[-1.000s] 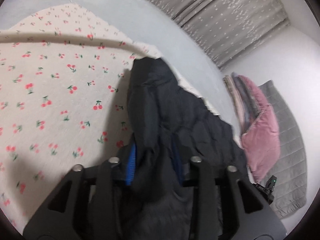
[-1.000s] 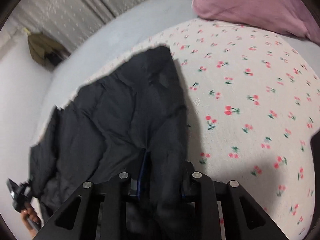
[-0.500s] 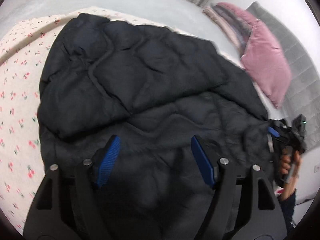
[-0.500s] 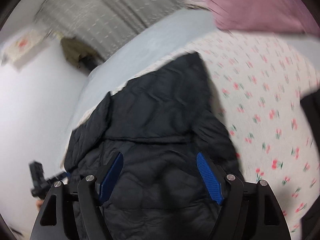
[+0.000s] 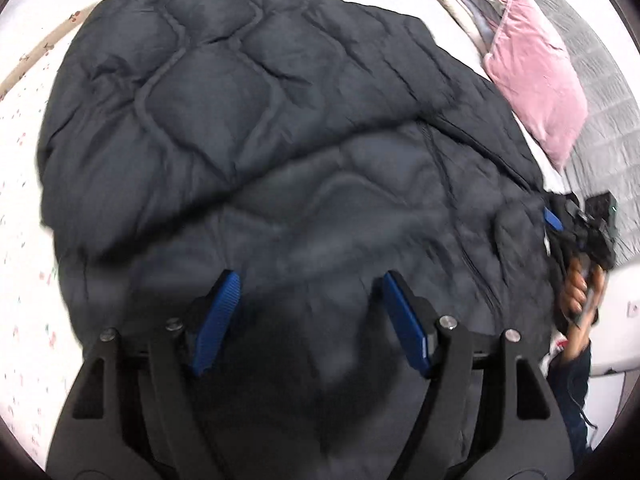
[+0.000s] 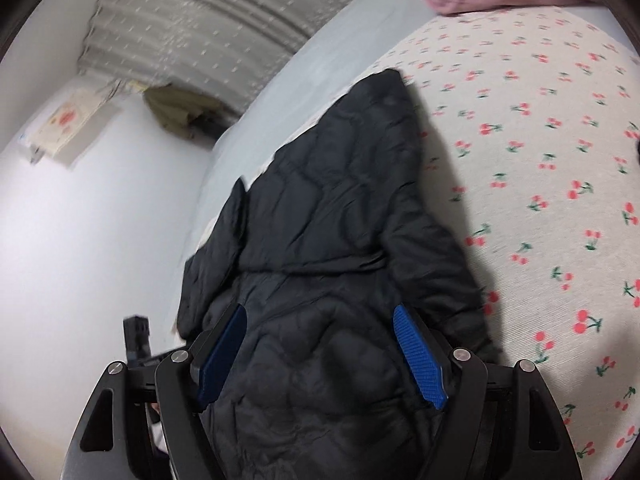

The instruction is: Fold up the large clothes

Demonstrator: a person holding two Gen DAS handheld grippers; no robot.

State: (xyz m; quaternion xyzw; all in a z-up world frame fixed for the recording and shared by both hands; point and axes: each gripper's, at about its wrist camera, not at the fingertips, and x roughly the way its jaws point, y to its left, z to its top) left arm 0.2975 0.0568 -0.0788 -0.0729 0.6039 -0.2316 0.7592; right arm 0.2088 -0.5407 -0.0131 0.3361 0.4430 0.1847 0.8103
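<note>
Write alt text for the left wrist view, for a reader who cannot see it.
A dark quilted jacket lies spread over a cherry-print bedsheet, filling most of the view. The left hand-held gripper hovers open above it, blue pads apart and holding nothing. At right are a pink pillow and the right hand-held gripper at the jacket's edge.

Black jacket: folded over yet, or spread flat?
Folded: the black jacket shows one quilted layer doubled over another, its edge crossing the middle.

The jacket (image 5: pixel 248 128) was matt, quilted dark cloth. The sheet (image 6: pixel 540 184) looked like soft printed cotton, the pillow (image 5: pixel 536 60) velvety pink. Gripper pads (image 6: pixel 418 356) were ribbed blue, on matt black plastic.
</note>
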